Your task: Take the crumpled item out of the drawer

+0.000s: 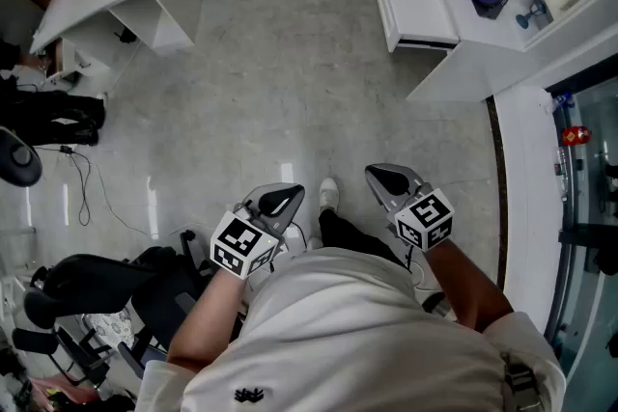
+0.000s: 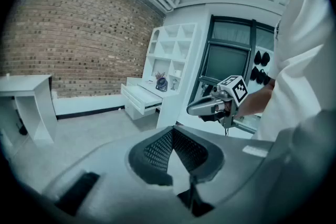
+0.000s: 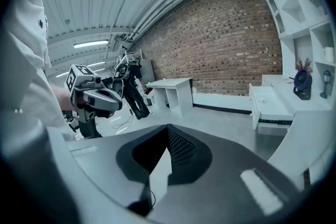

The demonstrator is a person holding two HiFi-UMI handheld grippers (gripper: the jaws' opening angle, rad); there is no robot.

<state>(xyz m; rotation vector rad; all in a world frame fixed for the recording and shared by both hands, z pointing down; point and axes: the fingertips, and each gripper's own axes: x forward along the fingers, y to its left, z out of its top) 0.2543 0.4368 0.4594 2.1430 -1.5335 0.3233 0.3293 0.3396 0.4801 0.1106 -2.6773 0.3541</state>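
White drawer (image 1: 420, 10) stands open, well beyond right hand-held gripper (image 1: 375, 175).

Right gripper (image 3: 168, 136) closed, empty

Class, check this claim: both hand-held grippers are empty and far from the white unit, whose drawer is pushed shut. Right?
No: the drawer stands pulled out, as the head view shows. The left hand-held gripper and right hand-held gripper are indeed empty and far from the white unit.
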